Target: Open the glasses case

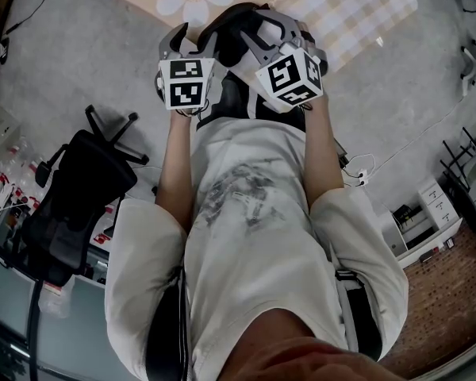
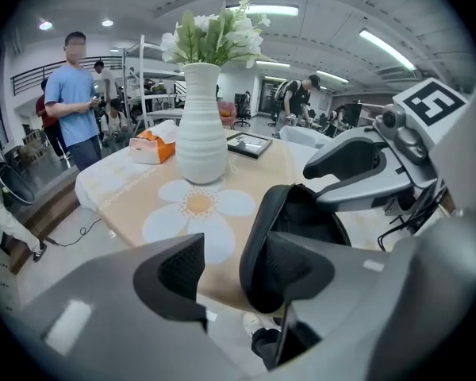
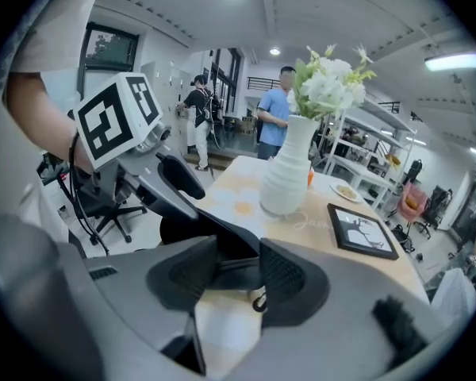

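Nearest the camera in the head view are the person's pale shirt (image 1: 246, 236) and two bare forearms reaching forward. At their ends the two grippers meet in the air, each carrying its marker cube.

The left gripper (image 2: 234, 260) stands wide open, and its pads press on nothing. The glasses case (image 2: 301, 213) sits against the inner side of one pad, while the other pad is clear of it, with the tablecloth showing through the gap.

The right gripper (image 3: 238, 276) is clamped on the case (image 3: 186, 228). A flat dark edge of the case runs between its two pads, and a small zip pull (image 3: 258, 300) hangs just below them.

The case is black and rounded. In the left gripper view it looks parted, its hollow inside turned toward the camera. It is held up off the surface, just at the near edge of the table (image 2: 135, 197) — the head view shows it (image 1: 232, 24) between the two grippers there.

Farther along the flower-printed cloth stands a ribbed white vase (image 2: 200, 145) of pale flowers (image 2: 214, 38). Past it lie a dark picture frame (image 2: 250, 143) and an orange box (image 2: 152, 145). A person in a blue shirt (image 2: 71, 105) stands beyond the table's far corner.
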`<state>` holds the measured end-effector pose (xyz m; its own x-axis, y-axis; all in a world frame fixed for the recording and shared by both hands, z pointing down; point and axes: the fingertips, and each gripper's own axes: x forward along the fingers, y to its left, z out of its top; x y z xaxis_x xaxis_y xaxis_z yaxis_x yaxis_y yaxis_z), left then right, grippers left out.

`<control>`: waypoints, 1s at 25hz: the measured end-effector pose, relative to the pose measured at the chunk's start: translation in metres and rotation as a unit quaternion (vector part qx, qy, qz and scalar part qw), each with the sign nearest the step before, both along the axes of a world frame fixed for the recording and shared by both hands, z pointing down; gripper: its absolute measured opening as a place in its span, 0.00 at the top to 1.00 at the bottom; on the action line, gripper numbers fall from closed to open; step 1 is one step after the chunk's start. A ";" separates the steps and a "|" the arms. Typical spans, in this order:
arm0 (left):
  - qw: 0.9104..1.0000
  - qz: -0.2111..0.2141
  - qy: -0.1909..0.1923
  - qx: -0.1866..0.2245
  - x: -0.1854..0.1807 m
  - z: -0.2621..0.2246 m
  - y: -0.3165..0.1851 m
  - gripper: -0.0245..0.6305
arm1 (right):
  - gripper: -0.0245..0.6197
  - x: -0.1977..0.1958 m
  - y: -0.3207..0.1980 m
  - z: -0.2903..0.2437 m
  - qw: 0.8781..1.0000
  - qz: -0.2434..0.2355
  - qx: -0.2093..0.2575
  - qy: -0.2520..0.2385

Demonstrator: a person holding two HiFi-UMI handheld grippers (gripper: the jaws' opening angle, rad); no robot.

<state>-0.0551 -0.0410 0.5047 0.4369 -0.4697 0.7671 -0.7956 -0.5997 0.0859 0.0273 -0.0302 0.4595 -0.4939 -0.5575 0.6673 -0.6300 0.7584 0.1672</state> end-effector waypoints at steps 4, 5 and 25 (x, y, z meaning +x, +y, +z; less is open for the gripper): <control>1.000 0.003 -0.003 0.002 -0.002 0.002 -0.003 0.58 | 0.69 0.000 0.000 0.001 1.000 0.003 0.002 -0.005; 1.000 0.003 -0.004 0.002 -0.003 0.002 -0.004 0.58 | 0.69 0.000 0.000 0.001 1.000 0.005 0.002 -0.006; 1.000 -0.003 -0.001 0.002 -0.008 0.006 -0.009 0.58 | 0.69 -0.001 0.002 0.002 1.000 0.011 0.003 -0.012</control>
